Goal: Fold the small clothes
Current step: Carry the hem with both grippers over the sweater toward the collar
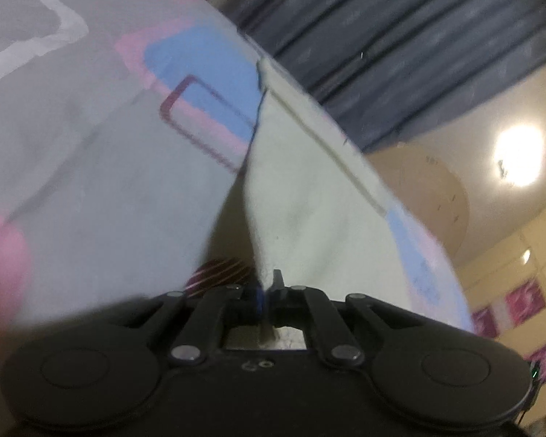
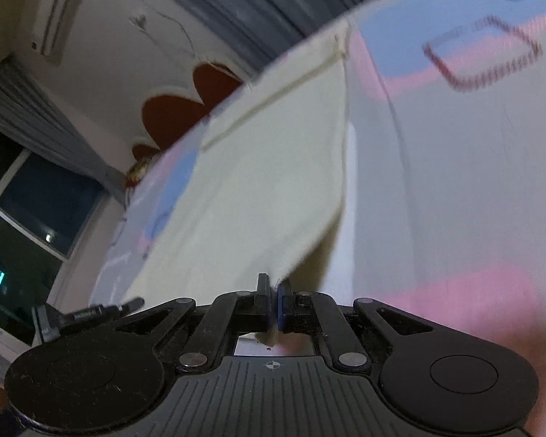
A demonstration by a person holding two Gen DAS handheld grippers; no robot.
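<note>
A small cream cloth (image 1: 309,196) lies on a bedsheet printed with pink and blue blocks. In the left wrist view its near corner rises into my left gripper (image 1: 265,287), whose jaws are shut on the fabric. The same cream cloth (image 2: 265,182) fills the middle of the right wrist view, and its other near corner is pinched in my right gripper (image 2: 273,291), also shut. A stitched hem runs along the cloth's far edge. The cloth's underside and the part between the two corners are hidden.
The patterned bedsheet (image 1: 102,153) spreads around the cloth. Dark blue curtains (image 1: 400,47) hang beyond the bed. A window (image 2: 22,225) and a wall air conditioner (image 2: 60,11) show at the left of the right wrist view. A ceiling lamp (image 1: 518,154) glares.
</note>
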